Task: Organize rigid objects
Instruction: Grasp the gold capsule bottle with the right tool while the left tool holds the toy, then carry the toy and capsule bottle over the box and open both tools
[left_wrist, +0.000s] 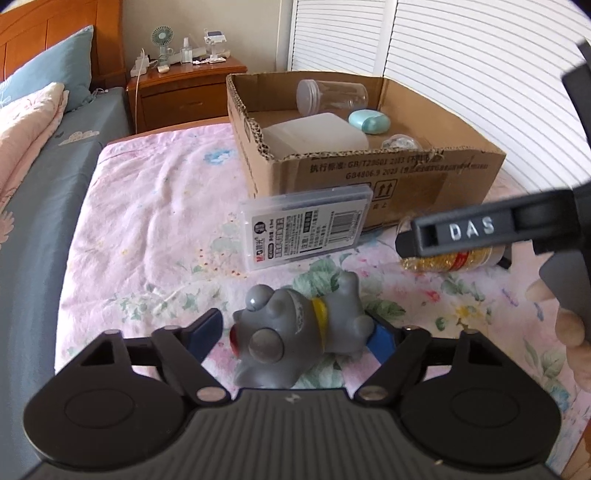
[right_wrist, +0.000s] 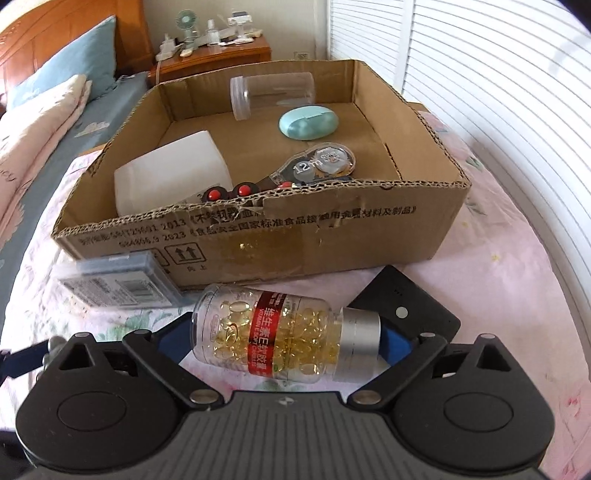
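A grey toy dog (left_wrist: 299, 332) with a yellow collar lies on the pink floral cover between the open fingers of my left gripper (left_wrist: 295, 328); the left pad stands apart from it. A clear bottle of yellow capsules (right_wrist: 273, 336) with a silver cap lies on its side between the open fingers of my right gripper (right_wrist: 288, 339). The bottle also shows in the left wrist view (left_wrist: 450, 258), behind the right gripper's finger. The cardboard box (right_wrist: 332, 236) holds a clear jar (right_wrist: 269, 94), a teal case (right_wrist: 308, 122), a correction tape (right_wrist: 317, 166) and a white container (right_wrist: 170, 173).
A clear flat case (left_wrist: 306, 225) with a barcode label lies in front of the box. A black flat device (right_wrist: 406, 306) lies right of the bottle. A bed with pillows (left_wrist: 33, 122) is on the left, a nightstand (left_wrist: 184, 88) behind, louvred doors (right_wrist: 480, 92) on the right.
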